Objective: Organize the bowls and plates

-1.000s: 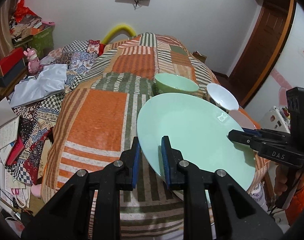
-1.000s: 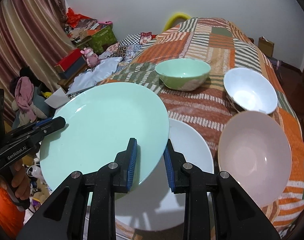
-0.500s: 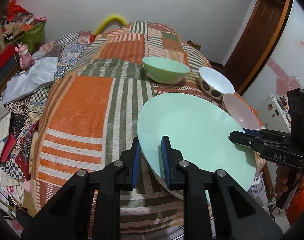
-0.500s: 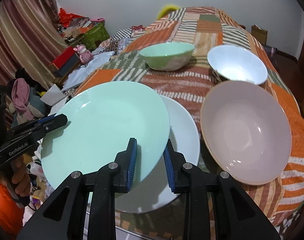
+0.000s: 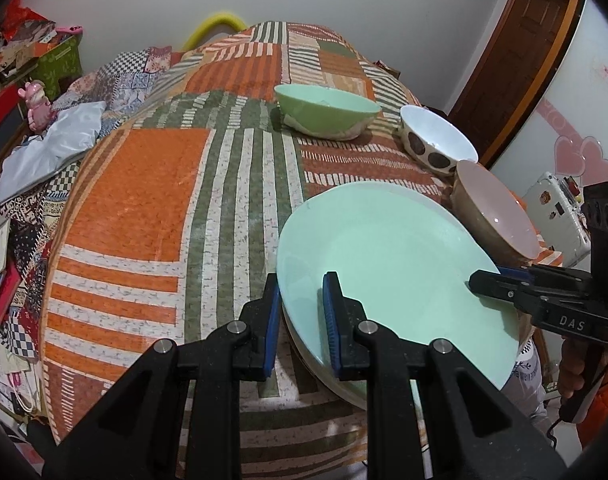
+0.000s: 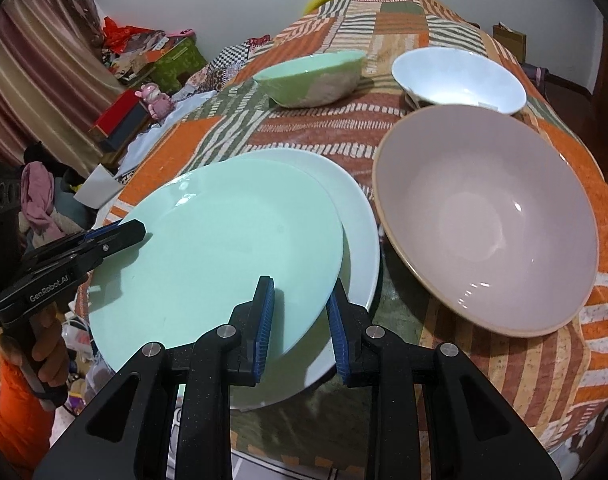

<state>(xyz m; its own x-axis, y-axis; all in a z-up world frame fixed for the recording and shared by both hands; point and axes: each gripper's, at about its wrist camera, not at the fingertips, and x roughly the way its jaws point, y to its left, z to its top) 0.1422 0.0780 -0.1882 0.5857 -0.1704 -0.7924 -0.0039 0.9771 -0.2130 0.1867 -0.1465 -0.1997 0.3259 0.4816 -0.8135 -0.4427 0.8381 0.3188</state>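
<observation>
A mint green plate (image 5: 391, 264) (image 6: 224, 240) hangs tilted just over a white plate (image 6: 359, 220) at the table's near edge; whether the two touch I cannot tell. My left gripper (image 5: 300, 286) is shut on the green plate's left rim. My right gripper (image 6: 300, 286) is shut on the opposite rim. Each wrist view shows the other gripper clamped across the plate: right gripper (image 5: 503, 286), left gripper (image 6: 116, 236). A sliver of the white plate (image 5: 304, 346) peeks out below.
A pink bowl (image 6: 483, 216) sits right beside the plates, with a white spotted bowl (image 5: 435, 140) and a green bowl (image 5: 323, 114) farther back. The patchwork cloth (image 5: 144, 200) covers the round table. Clutter fills the floor on the left; a wooden door (image 5: 523, 60) stands on the right.
Both grippers have come down and forward with the green plate, which now sits low over the white plate. The bowls look nearer in both views.
</observation>
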